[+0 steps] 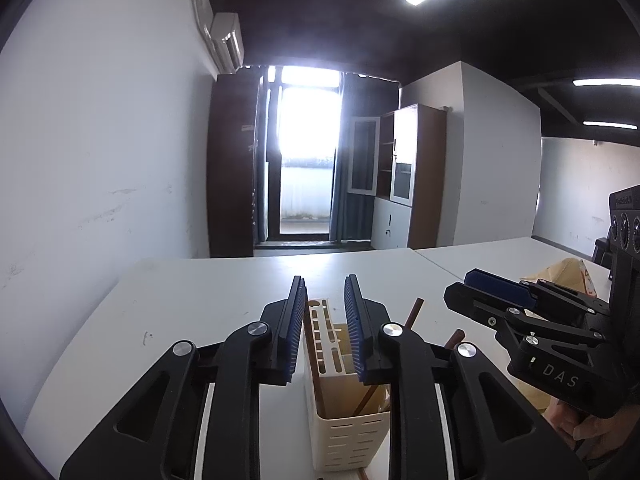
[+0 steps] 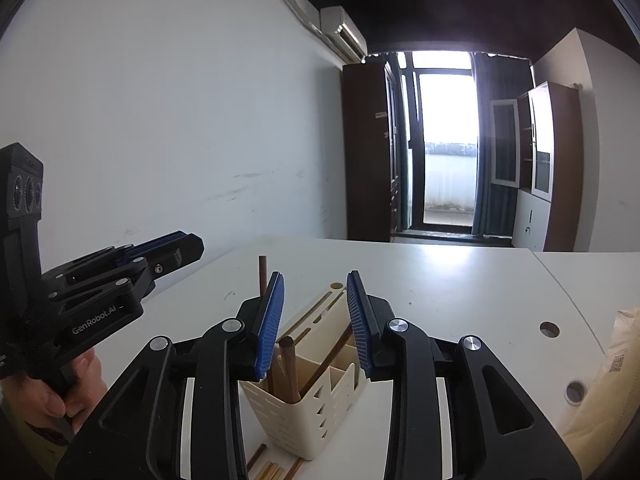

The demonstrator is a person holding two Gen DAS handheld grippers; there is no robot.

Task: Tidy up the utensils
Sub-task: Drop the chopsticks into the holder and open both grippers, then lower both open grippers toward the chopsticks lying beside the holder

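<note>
Both jaws parted; brown chopsticks upright in cream holder.

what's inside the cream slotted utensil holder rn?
In the cream slotted plastic utensil holder, several dark brown wooden chopsticks stand leaning in its compartments. Their lower ends and the holder's bottom are hidden by its walls; the exact count is unclear.

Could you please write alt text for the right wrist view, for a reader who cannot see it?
The right claw hangs open above a cream utensil holder with brown chopsticks standing in it on a white table. The left claw is at the left edge.
</note>
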